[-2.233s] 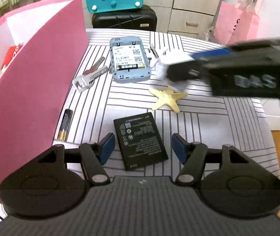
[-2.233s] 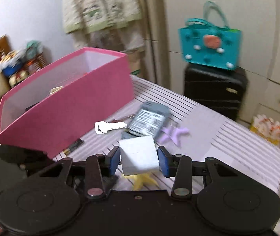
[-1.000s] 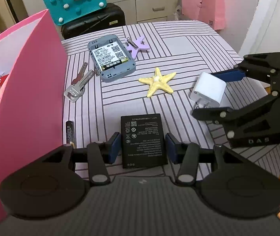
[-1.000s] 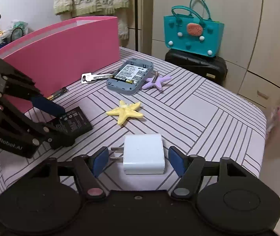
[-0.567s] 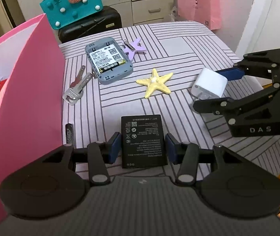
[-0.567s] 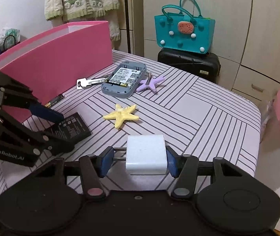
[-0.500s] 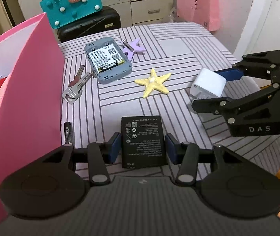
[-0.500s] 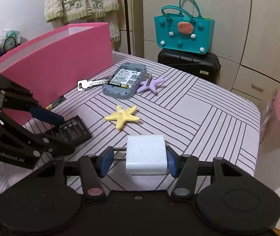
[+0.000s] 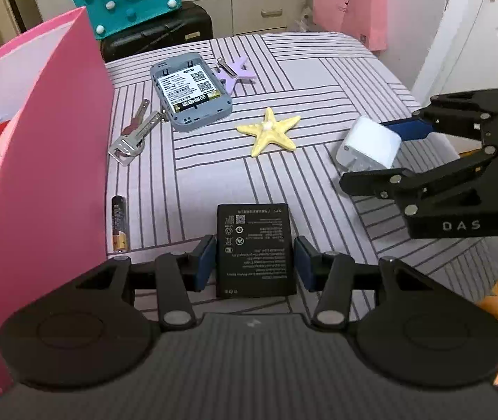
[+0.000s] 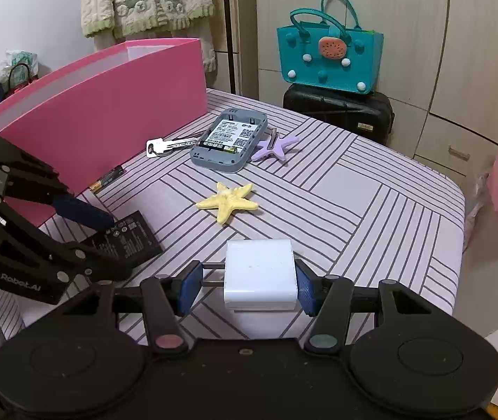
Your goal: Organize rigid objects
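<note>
My left tongs (image 9: 254,262) are about half open and closed on the black flat battery (image 9: 254,245); both blue pads press on its long edges, and from the right wrist view the battery (image 10: 128,236) is tilted, with its far end on the striped surface (image 10: 353,189) or just above it, I cannot tell which. My right tongs (image 10: 247,288) stand a little wider and grip the white charger block (image 10: 259,274): the right pad touches its side, and the left pad meets the two metal prongs that stick out toward it. In the left wrist view the charger (image 9: 367,148) is held near the right edge of the surface (image 9: 318,80). The pink box (image 9: 49,175) stands along the left side, with some red and cream things inside. On the surface between lie a small AA battery (image 9: 119,222) just beside the box wall, a bunch of keys (image 9: 133,134), a grey device with its back cover off (image 9: 191,96), a purple starfish (image 9: 235,73) touching it, and a yellow starfish (image 9: 269,133) in the middle.
</note>
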### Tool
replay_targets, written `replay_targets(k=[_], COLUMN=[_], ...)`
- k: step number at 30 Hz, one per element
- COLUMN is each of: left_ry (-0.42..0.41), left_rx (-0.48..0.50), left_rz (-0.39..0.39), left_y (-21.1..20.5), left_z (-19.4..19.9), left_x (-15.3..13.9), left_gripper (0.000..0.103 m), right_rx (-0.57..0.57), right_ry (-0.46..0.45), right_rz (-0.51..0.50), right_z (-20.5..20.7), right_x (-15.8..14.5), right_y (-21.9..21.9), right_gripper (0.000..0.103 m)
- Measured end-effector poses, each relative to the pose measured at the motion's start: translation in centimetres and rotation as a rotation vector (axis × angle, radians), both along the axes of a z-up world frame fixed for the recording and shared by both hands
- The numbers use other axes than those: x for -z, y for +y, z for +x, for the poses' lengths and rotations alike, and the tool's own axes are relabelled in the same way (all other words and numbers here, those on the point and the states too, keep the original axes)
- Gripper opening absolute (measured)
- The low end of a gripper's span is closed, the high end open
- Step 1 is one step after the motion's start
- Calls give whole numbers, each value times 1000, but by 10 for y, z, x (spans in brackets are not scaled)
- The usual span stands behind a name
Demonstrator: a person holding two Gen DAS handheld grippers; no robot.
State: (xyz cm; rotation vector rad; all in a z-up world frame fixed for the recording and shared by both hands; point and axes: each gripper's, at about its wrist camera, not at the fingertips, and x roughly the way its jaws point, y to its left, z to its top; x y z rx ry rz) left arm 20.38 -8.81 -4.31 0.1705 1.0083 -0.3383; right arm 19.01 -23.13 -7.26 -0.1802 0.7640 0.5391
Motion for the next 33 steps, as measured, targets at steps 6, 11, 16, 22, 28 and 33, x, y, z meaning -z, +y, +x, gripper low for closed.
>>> replay_targets(k=[6, 11, 16, 22, 28, 33], left_ry=[108, 157, 137, 72, 11, 11], left_rx=[18, 54, 111, 106, 94, 93], left_rz=[86, 88, 97, 81, -11, -15], left_y=[-5, -5, -6, 3, 17, 20], left_z=[12, 24, 18, 14, 1, 0], left_x=[-4, -3, -5, -5, -18, -22], left_gripper=[59, 62, 46, 46, 46, 46], right_rx=[-6, -10, -8, -8, -5, -3], right_ry=[-5, -2, 11, 0, -3, 3], right_rz=[-2, 18, 20, 23, 18, 9], right_z=[1, 1, 3, 0, -6, -9], right_x=[-3, -3, -2, -6, -12, -12], right_y=[0, 0, 2, 2, 0, 3], right_gripper=[61, 61, 61, 61, 61, 61])
